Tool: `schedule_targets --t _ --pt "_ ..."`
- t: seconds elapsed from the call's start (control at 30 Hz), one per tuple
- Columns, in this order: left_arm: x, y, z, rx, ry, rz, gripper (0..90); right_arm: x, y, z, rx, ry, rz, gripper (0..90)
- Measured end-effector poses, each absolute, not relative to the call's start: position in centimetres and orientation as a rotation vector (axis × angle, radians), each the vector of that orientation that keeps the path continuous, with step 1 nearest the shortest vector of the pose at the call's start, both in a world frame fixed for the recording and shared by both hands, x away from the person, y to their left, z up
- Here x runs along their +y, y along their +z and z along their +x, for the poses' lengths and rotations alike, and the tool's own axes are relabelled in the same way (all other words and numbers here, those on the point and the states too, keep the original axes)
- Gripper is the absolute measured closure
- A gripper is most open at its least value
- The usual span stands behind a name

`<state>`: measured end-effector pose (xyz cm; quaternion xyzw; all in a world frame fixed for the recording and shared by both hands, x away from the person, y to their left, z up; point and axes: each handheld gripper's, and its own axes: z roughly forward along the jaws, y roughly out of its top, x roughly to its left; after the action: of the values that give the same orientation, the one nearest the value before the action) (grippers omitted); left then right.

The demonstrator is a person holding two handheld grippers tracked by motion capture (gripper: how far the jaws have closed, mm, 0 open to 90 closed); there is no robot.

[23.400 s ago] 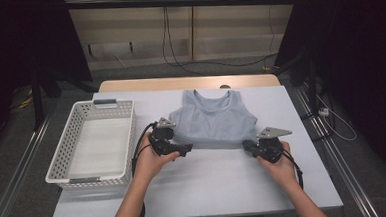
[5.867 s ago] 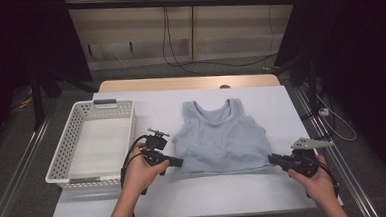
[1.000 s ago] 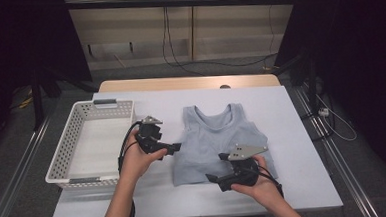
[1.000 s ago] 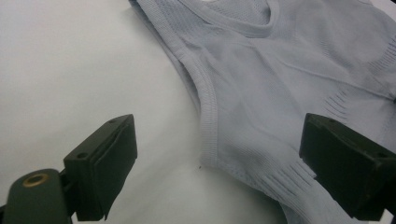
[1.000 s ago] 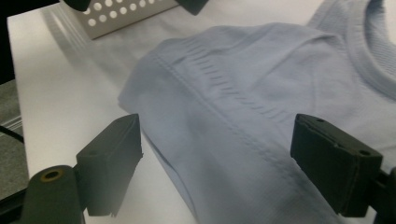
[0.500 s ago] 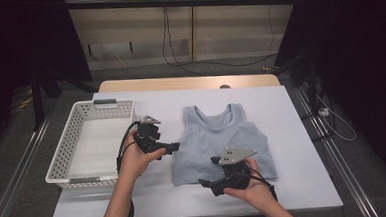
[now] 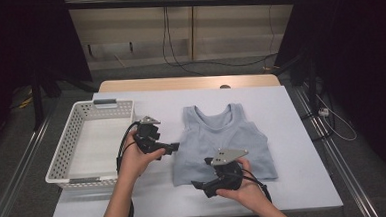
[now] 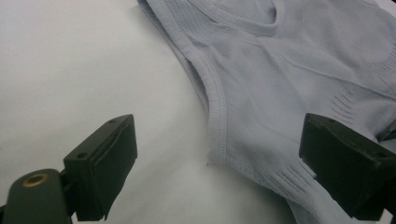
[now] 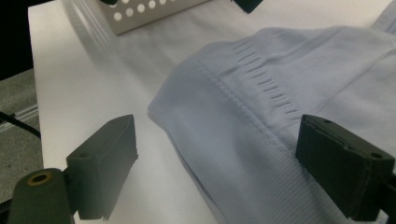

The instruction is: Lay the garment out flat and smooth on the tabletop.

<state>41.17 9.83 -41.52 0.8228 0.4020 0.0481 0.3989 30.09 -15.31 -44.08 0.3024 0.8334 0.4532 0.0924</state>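
The light grey-blue tank top (image 7: 223, 144) lies flat on the white table cover (image 7: 302, 133), neck away from the person, spread smooth so its edges are easy to reach; the left gripper (image 7: 170, 148) hovers just beside the garment's left side seam under the armhole, jaws parted and empty, probably poised to take that edge; the right gripper (image 7: 200, 184) sits at the near left hem corner, its jaws having just been opening, the corner lying between them but not pinched, pads off the cloth; the white perforated basket (image 7: 68, 150) waits empty at the left of the table, likely for the folded garment
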Motion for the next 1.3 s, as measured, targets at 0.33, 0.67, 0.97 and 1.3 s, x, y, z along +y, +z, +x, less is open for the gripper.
schedule_targets --t 0.33,0.67,0.97,1.3 --pt "9.9 -41.4 41.1 1.021 0.123 2.073 11.5 -14.6 -43.8 30.1 2.489 1.344 0.850 21.6" --pt "10.0 -41.4 41.1 1.020 0.122 2.075 11.5 -13.4 -44.2 30.3 2.535 1.341 0.796 27.7" --pt "9.8 -41.6 41.1 1.011 0.111 2.093 11.6 -12.5 -45.3 31.4 2.571 1.290 0.784 28.6" --pt "9.7 -41.8 41.1 1.011 0.120 2.089 11.5 -12.1 -46.2 31.8 2.592 1.224 0.770 29.1"
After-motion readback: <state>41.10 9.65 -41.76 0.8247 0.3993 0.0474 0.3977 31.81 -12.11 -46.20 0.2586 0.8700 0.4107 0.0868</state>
